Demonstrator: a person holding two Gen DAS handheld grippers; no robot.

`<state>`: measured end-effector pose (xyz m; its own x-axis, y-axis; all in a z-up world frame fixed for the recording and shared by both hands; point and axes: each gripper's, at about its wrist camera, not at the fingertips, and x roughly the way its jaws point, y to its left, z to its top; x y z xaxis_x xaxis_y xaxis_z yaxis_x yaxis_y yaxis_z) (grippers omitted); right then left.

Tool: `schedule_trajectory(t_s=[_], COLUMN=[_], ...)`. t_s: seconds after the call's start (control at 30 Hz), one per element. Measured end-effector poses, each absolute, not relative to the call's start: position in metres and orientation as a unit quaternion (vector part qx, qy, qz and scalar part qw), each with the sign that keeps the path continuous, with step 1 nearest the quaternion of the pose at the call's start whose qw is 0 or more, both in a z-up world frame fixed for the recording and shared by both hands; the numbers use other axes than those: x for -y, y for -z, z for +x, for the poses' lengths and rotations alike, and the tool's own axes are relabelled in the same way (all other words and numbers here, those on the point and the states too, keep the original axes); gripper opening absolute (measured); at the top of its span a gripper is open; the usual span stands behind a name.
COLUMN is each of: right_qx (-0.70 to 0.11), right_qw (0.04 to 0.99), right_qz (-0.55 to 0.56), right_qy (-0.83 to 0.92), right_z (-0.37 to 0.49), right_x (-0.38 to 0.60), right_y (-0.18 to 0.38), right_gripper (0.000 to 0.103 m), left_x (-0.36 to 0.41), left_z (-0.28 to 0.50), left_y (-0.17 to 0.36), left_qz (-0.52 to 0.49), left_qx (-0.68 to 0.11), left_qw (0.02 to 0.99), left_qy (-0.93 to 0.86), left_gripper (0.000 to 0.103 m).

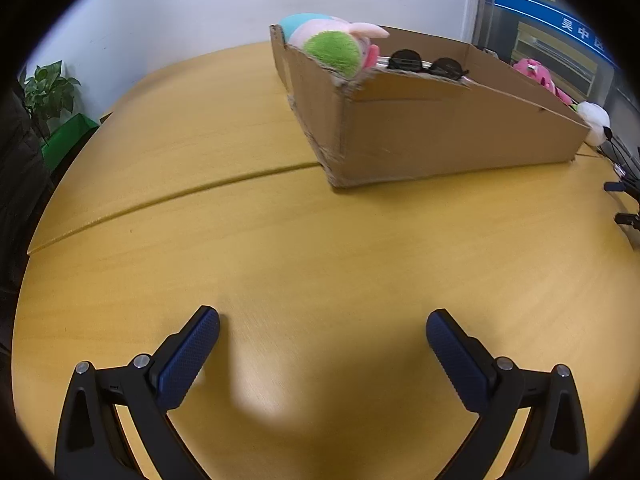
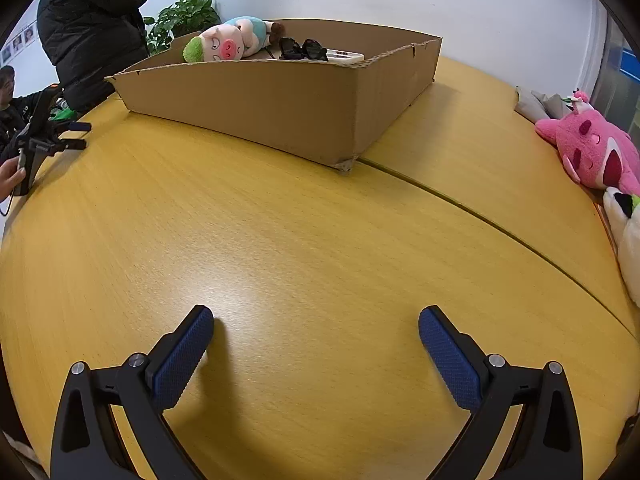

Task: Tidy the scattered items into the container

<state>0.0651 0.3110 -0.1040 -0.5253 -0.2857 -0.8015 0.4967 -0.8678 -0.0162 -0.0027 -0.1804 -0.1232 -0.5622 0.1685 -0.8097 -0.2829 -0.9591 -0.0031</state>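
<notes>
Right wrist view shows the right claw (image 2: 316,330) spread wide and empty over bare counter (image 2: 280,240); the left claw (image 1: 322,332) is likewise spread and holds nothing. The cardboard box (image 2: 280,100) already contains a pig plush (image 2: 228,42), sunglasses (image 2: 302,49) and a white remote (image 2: 346,56). A pink plush (image 2: 592,148) lies at the counter's right edge, well apart from the box. Reaching for it risks nudging it off that edge, or pinching loose fur and dropping it before it clears the box wall.

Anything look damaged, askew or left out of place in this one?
The cardboard box has ragged, torn top edges and a crushed near corner. The pig plush, sunglasses and a white remote lie inside it. A pink plush lies outside, at the table's right edge.
</notes>
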Motion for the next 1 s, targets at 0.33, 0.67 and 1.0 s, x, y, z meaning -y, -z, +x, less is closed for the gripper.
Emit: schedule_trajectory(t_s=[0.33,0.67,1.0], right_qx=[-0.151,-0.172,-0.172], right_qw=[0.28,0.322,0.322], right_qz=[0.423,0.416,0.416], right_qy=[0.848,0.833,0.833], right_z=[0.068,0.06,0.06], right_x=[-0.323,-0.335,-0.334], right_y=[0.104,0.106,0.106], right_gripper=[0.103,0.103,0.103], left_x=[0.186,0.192,0.192], left_z=[-0.003,-0.003,-0.003], left_y=[0.126,0.126,0.126], left_qz=[-0.445,-0.44,-0.44], left_qx=[-0.083,-0.108,-0.108], left_qw=[0.166,0.215,0.215], left_qy=[-0.876,-0.865,-0.865], left_gripper=[0.103,0.103,0.103])
